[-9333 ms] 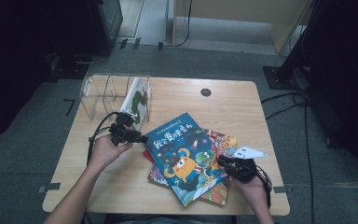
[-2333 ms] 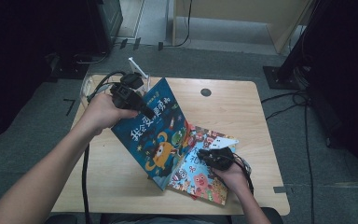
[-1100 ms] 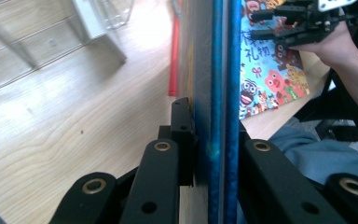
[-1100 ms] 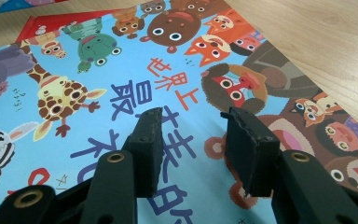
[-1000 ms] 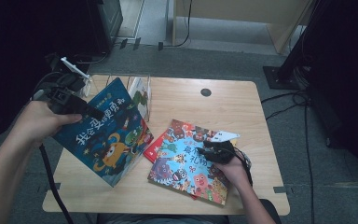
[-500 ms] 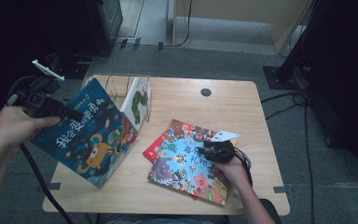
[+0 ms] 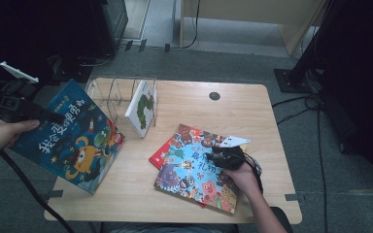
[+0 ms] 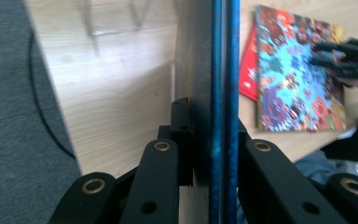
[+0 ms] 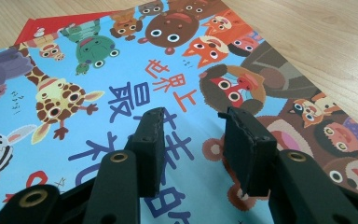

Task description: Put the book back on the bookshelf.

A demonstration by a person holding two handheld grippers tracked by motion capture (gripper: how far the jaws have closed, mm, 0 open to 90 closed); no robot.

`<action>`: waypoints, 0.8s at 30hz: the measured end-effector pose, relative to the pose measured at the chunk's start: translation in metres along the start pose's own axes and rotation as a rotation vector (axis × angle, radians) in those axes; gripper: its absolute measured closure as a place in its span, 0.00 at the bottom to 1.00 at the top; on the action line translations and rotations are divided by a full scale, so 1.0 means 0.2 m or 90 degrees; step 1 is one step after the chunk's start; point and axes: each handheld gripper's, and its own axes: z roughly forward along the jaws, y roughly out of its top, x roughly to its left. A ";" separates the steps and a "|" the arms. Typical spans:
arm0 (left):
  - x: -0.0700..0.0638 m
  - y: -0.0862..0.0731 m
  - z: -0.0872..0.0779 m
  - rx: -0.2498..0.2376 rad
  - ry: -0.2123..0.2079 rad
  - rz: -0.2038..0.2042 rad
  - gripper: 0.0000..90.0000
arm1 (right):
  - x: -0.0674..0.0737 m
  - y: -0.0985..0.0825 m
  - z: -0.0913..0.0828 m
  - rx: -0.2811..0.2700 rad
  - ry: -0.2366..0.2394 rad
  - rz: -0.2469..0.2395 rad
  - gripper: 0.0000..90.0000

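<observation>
My left gripper (image 7: 48, 115) is shut on the top edge of a dark blue picture book (image 7: 73, 138). It holds the book tilted in the air over the table's left edge. In the left gripper view the book (image 8: 223, 70) stands edge-on, clamped between the jaws of the left gripper (image 8: 212, 123). My right gripper (image 7: 219, 158) rests on a light blue animal picture book (image 7: 189, 172) lying flat at the front right. In the right gripper view the right gripper (image 9: 196, 126) is open, tips down on that cover (image 9: 98, 70), with nothing between them. A red book (image 7: 165, 151) lies under it.
A clear acrylic book rack (image 7: 119, 92) stands at the back left of the wooden table (image 7: 257, 111), with a white and green book (image 7: 143, 107) leaning in it. A black grommet hole (image 7: 214, 96) sits near the far edge. Cables trail on the grey floor.
The left hand has carried the blue book further left, from beside the rack to past the table's left edge. The right gripper has stayed on the light blue book.
</observation>
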 end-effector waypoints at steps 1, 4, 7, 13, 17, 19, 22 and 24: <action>0.03 0.01 -0.02 -0.006 0.006 -0.015 0.90 | 0.00 0.00 0.00 0.000 -0.001 -0.001 0.65; 0.06 0.01 -0.03 -0.012 0.012 -0.035 0.90 | 0.00 0.00 0.00 0.000 0.000 0.000 0.65; 0.11 0.03 -0.04 -0.015 0.017 -0.057 0.90 | 0.00 0.00 0.00 -0.001 0.000 0.000 0.65; 0.16 0.09 -0.04 -0.029 0.016 -0.083 0.90 | 0.00 0.00 0.00 -0.001 -0.002 0.000 0.65; 0.18 0.15 -0.04 -0.044 0.011 -0.101 0.89 | 0.00 0.00 0.00 -0.001 -0.001 0.001 0.65; 0.18 0.17 -0.04 -0.047 0.012 -0.103 0.89 | 0.00 0.00 0.00 -0.001 -0.002 0.000 0.65; 0.19 0.21 -0.04 -0.053 0.013 -0.112 0.89 | 0.00 0.00 0.00 -0.001 -0.003 0.000 0.66; 0.19 0.24 -0.04 -0.053 0.012 -0.117 0.89 | 0.00 0.00 0.00 -0.001 -0.004 0.000 0.66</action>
